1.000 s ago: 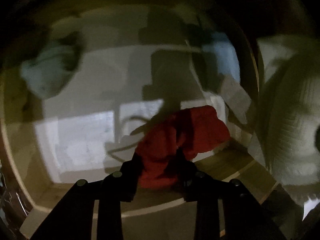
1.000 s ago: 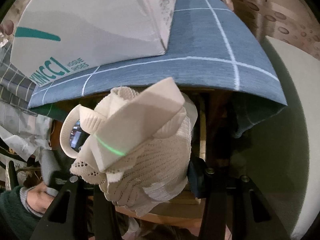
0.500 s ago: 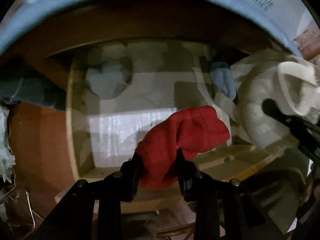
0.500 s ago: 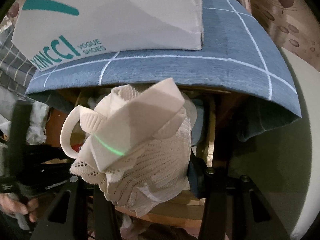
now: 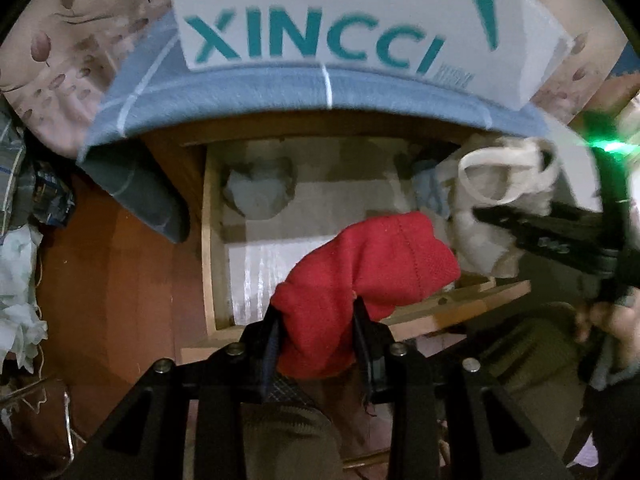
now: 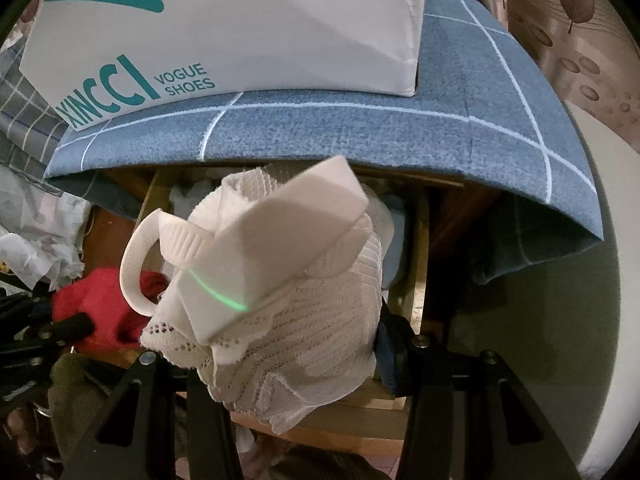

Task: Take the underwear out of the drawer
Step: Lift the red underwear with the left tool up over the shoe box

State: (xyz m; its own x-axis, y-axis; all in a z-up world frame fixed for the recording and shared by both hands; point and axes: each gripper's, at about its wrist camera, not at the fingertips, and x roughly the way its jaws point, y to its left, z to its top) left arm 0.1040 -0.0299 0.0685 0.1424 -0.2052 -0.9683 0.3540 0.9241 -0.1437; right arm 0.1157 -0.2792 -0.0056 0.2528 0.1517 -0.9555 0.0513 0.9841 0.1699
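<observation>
Left gripper (image 5: 316, 332) is clamped on red underwear (image 5: 372, 272); right gripper (image 6: 276, 356), at its three o'clock, pinches cream lace underwear (image 6: 288, 328). Both are judged light, limp, best bunched mid-fabric.

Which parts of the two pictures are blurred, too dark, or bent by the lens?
Left wrist view: the box lettering is smeared, the right gripper blurred, a green light flares, and the blue cloth's edge bows. Right wrist view: sharp, with dark corners; the white lace garment is clear.
</observation>
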